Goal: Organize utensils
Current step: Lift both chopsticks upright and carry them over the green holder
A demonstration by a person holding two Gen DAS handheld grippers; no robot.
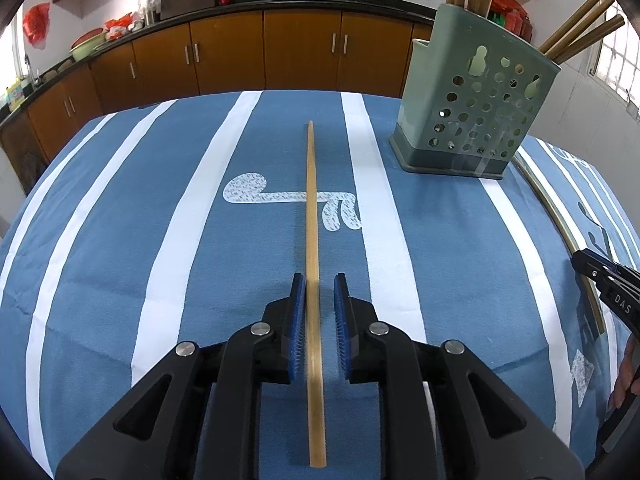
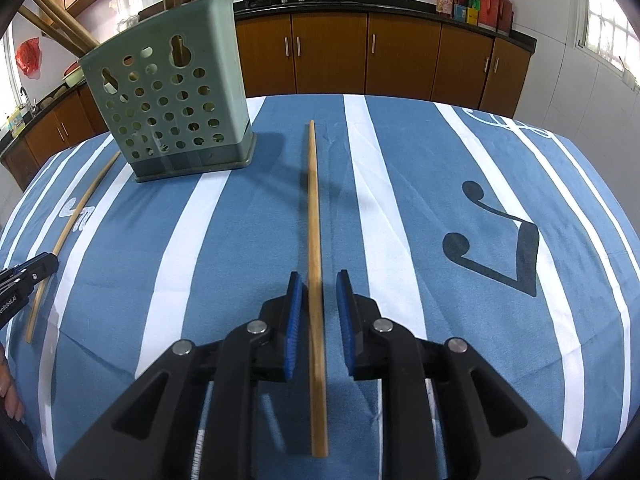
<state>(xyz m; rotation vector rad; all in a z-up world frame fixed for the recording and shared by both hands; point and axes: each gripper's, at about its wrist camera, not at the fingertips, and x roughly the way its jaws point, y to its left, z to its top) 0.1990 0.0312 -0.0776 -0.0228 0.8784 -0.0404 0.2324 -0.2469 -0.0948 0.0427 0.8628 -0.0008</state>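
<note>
Lying lengthwise on the blue striped tablecloth (image 1: 100, 240), one chopstick (image 1: 313, 280) runs between the spread pads of the left gripper (image 1: 320, 312), neither pad touching it. Only the right wrist view shows the second chopstick (image 2: 316, 280) framed the same way by the right gripper (image 2: 319, 312), its pads apart too. Between the two stands the green perforated holder (image 1: 476, 120), already carrying several chopsticks. Beyond it, wooden cabinets (image 2: 400, 56).

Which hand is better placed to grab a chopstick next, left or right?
Nearly even, marginally left. Both are open, each straddling a chopstick, but the left gripper fingers sit closer around the first chopstick than the right gripper fingers around the second chopstick.
</note>
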